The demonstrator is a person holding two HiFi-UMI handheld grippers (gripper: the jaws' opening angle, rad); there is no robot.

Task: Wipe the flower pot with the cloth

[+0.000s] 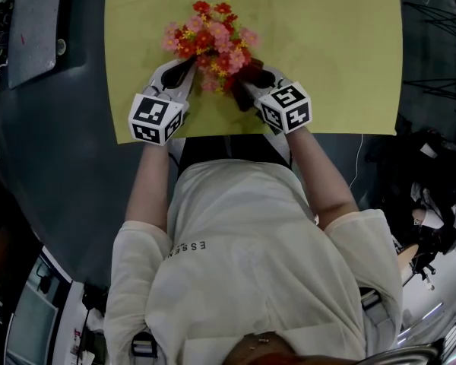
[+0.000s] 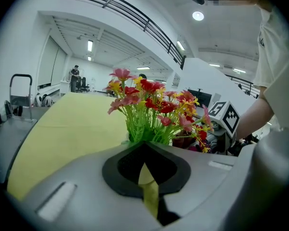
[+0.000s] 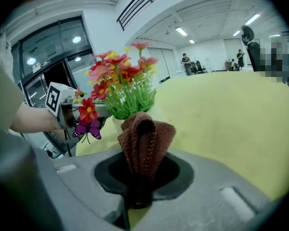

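A person stands at the near edge of a yellow-green desk [image 1: 334,52], holding a gripper in each hand, both reaching in toward one plant.

At the left, the left gripper [image 1: 181,71] points into the base of the plant from the near-left. In its own view the jaws are drawn almost together, with a thin pale sliver caught in the slit. I take that sliver for the rim of the pot, pinched to steady it, though the pot's body is hidden behind the jaws.

In the middle, the flower pot [image 3: 116,122] sits close to the near edge of the desk, about midway along it. It is a small cream pot, mostly covered from above by artificial flowers [image 1: 211,40] in red, pink and yellow on bright green stems. A purple butterfly ornament [image 3: 89,129] hangs on its near side.

At the right, the right gripper [image 1: 247,78] is clamped on a folded brown knitted cloth [image 3: 144,138], which stands up out of the jaws. The cloth's tip is just beside the pot; I cannot tell if it touches.

The step in hand looks like bringing the cloth to the pot's side. The next move calls for pressing the cloth lightly against the pot's wall and stroking it round, under the leaves, while the left gripper keeps the light pot from tipping or sliding.
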